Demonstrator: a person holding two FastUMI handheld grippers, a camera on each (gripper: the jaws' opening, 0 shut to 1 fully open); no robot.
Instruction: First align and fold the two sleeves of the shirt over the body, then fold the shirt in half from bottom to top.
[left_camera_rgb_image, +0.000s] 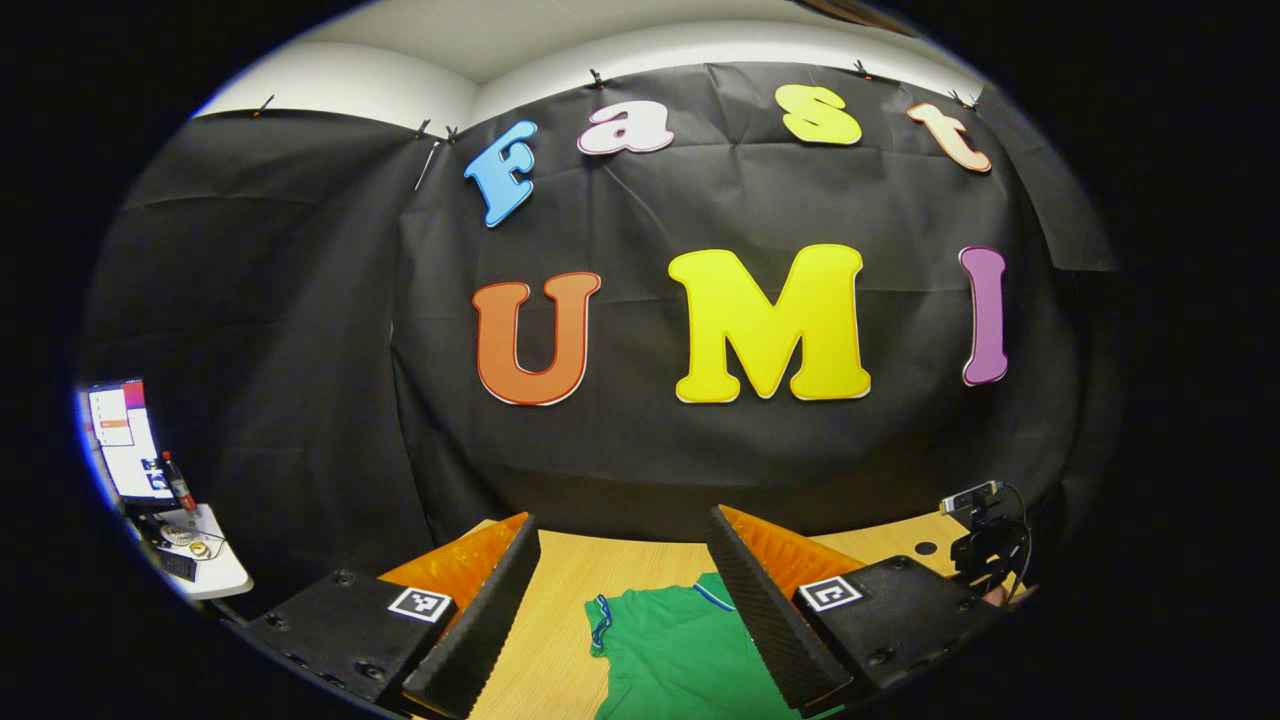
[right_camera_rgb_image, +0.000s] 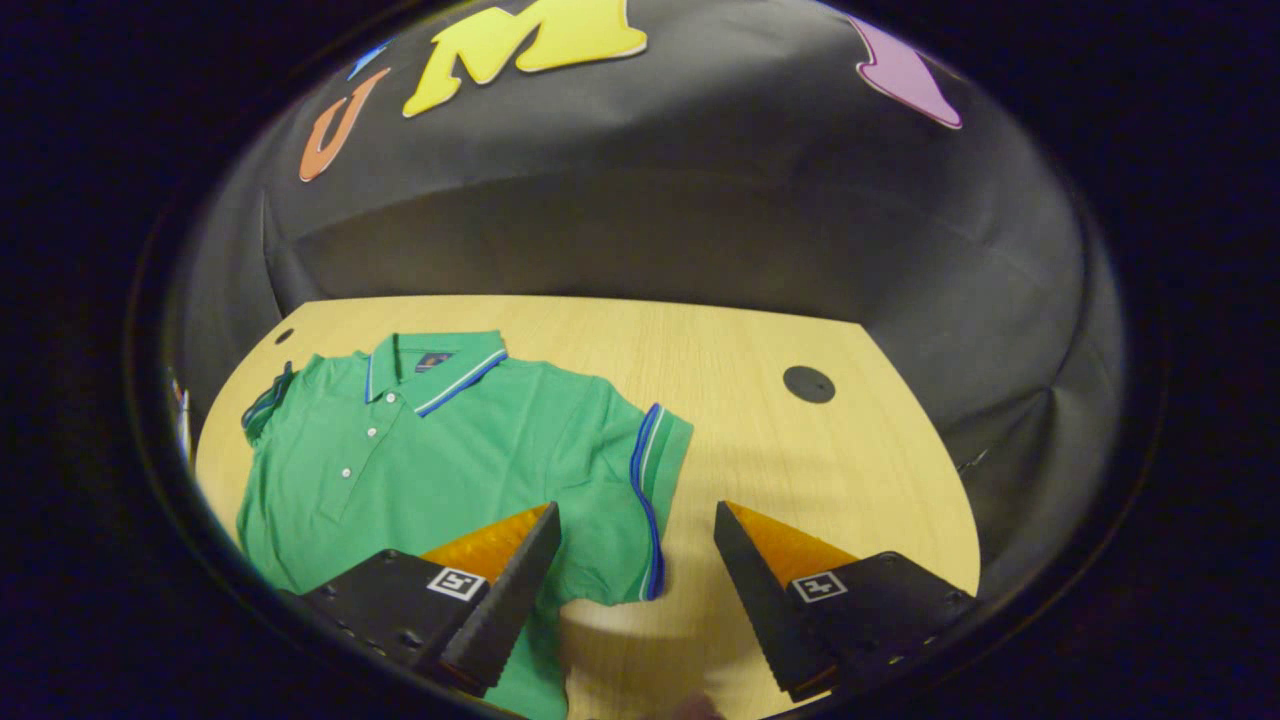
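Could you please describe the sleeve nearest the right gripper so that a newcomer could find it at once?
Start at the wooden table, where a green polo shirt lies flat, collar toward the black wall. The sleeve spreads out on the shirt's side toward the round black hole, its cuff edged with blue and white stripes.

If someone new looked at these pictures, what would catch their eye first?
Most likely the green shirt, spread flat on the left half of the wooden table, collar toward the wall, sleeves unfolded. Next, the right gripper, open above the shirt's striped sleeve, and the left gripper, also open.
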